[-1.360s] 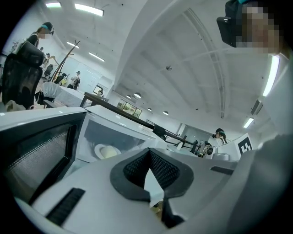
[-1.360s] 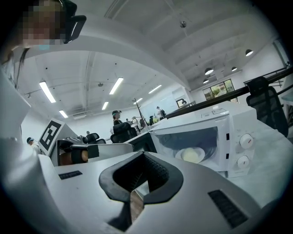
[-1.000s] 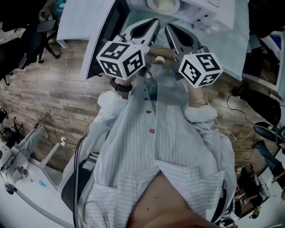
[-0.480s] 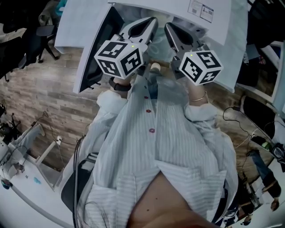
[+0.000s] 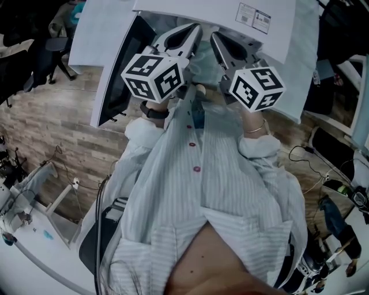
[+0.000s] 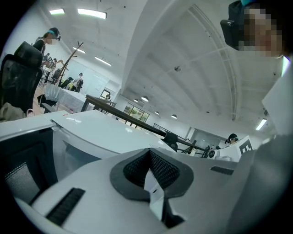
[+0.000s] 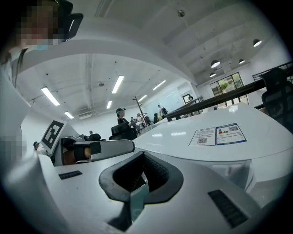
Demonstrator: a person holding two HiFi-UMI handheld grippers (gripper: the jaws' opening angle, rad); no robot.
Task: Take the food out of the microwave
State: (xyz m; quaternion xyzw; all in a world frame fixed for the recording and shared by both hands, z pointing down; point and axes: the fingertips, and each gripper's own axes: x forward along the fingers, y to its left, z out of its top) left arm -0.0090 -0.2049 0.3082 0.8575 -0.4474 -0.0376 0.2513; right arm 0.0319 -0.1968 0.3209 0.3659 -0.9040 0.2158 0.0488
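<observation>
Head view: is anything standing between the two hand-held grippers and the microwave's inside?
Nothing visible does. The door is swung open, left of the left hand-held gripper and right hand-held gripper. No food shows; the microwave's top hides its inside.

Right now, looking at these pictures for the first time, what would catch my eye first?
First come the black-and-white marker cubes on the left tool and the right tool. The tools sit side by side in the middle of the head view, close to the person's striped shirt, and both are shut. Just beyond them stands the white microwave, its door swung open at the left.
</observation>
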